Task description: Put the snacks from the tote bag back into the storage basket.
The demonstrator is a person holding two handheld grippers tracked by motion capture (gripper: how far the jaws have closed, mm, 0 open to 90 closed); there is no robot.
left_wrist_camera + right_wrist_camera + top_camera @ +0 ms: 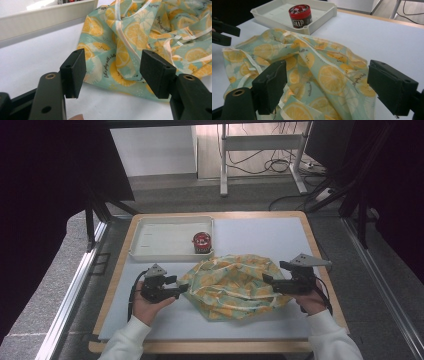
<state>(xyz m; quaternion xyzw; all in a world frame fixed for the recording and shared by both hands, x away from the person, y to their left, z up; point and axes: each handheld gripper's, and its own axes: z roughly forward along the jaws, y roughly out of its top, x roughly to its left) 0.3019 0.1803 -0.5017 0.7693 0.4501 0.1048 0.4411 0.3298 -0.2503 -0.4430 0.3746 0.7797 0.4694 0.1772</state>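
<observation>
A crumpled cloth bag [235, 285] printed with lemons on pale green lies in the middle of the table. My left gripper [179, 285] is at the bag's left edge, open. In the left gripper view, a fold of the bag [150, 30] lies between the spread jaws of the left gripper [112, 56] without being pressed. My right gripper [275, 272] is at the bag's right edge, also open. In the right gripper view the right gripper [327, 67] has its jaws wide on either side of the bag [299, 50], clear of the fabric.
A white tray [150, 252] stands at the back left of the light mat, with a red M&M's can [202, 241] in its right end, close behind the bag. The can [300, 15] sits upright in the tray [322, 15]. The table's wooden edge runs around the mat.
</observation>
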